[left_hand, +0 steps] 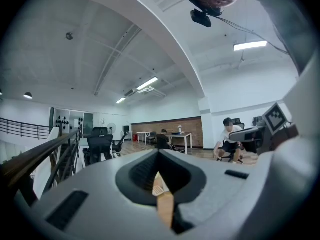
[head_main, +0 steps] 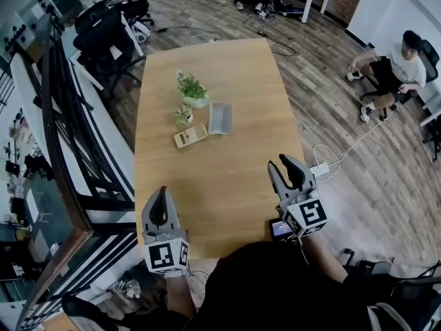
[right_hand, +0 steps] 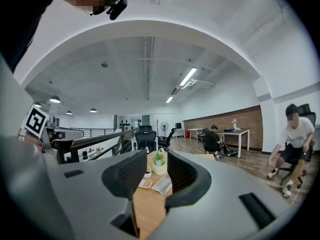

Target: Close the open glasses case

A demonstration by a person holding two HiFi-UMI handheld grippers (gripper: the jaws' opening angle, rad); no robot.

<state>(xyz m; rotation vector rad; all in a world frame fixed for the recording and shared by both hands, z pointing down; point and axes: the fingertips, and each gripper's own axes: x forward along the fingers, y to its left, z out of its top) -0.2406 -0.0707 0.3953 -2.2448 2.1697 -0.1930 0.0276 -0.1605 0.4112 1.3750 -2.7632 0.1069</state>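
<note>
Right gripper (head_main: 284, 164) has its jaws apart with nothing in them. The left gripper (head_main: 162, 197) has its jaws closed together, empty too. The glasses case (head_main: 220, 118) lies open on the bench (head_main: 227, 185), well ahead of both jaws, and a calculator (head_main: 190, 136) sits just beside it.

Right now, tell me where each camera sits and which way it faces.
Head view: on the person's head, steeply down at the table; shows the wearer's torso, left gripper shut, right gripper open.
Left gripper view: rides the left gripper, level along its closed jaws across the room; the right gripper shows at the right edge.
Right gripper view: rides the right gripper, level along its open jaws at the glasses case, calculator and plant; left gripper at left edge.
Shared: head and right gripper views both show those three.
</note>
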